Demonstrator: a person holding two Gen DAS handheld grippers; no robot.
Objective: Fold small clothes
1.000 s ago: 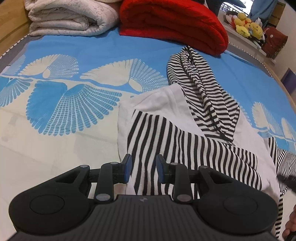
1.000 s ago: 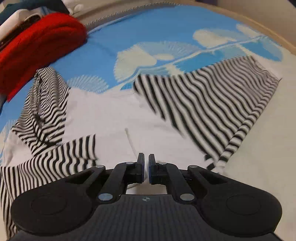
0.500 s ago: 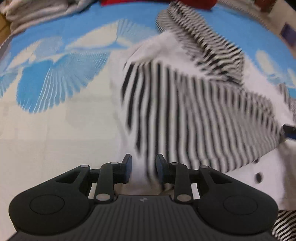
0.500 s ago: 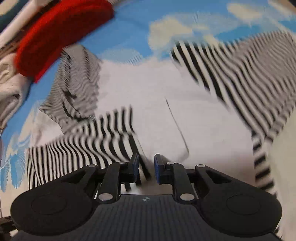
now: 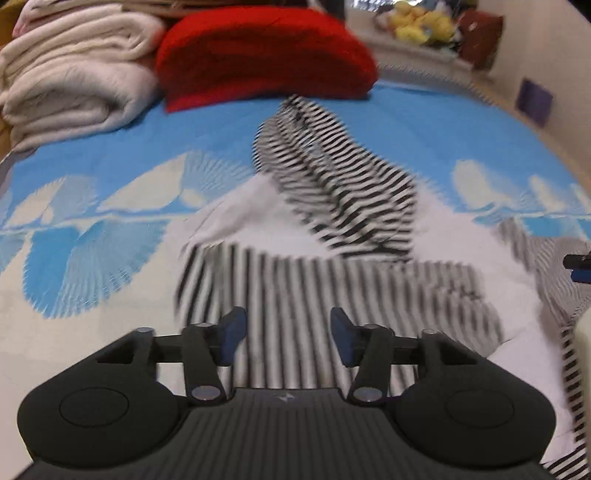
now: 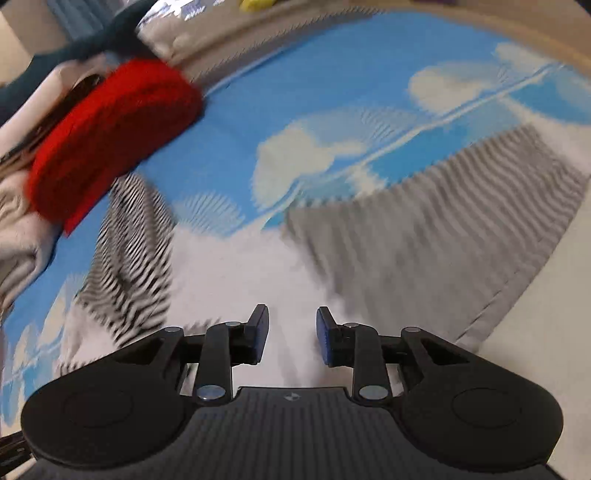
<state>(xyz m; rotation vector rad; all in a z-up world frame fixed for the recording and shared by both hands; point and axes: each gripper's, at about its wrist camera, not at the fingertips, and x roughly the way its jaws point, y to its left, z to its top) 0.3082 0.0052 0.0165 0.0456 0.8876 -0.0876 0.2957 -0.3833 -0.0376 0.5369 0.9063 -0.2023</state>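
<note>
A small white garment with black-and-white striped sleeves and hood (image 5: 332, 229) lies spread on the blue and white bedsheet. My left gripper (image 5: 284, 334) is open and empty, above a striped sleeve folded across the white body. My right gripper (image 6: 291, 334) is open and empty over the garment's white body (image 6: 236, 273), with the other striped sleeve (image 6: 443, 236) spread to its right and the striped hood (image 6: 129, 243) to its left. The right gripper's blue fingertips (image 5: 580, 267) show at the right edge of the left wrist view. Both views are motion-blurred.
A folded red blanket (image 5: 266, 51) and folded cream blankets (image 5: 74, 74) lie at the far end of the bed; the red blanket also shows in the right wrist view (image 6: 110, 136). Stuffed toys (image 5: 421, 26) sit on a ledge behind. The bed's edge (image 6: 480, 22) curves at top right.
Both grippers have opened wider; the right was nearly shut one second ago. Both have pulled back and tilted up from the garment, and the striped sleeve now lies flat across the body.
</note>
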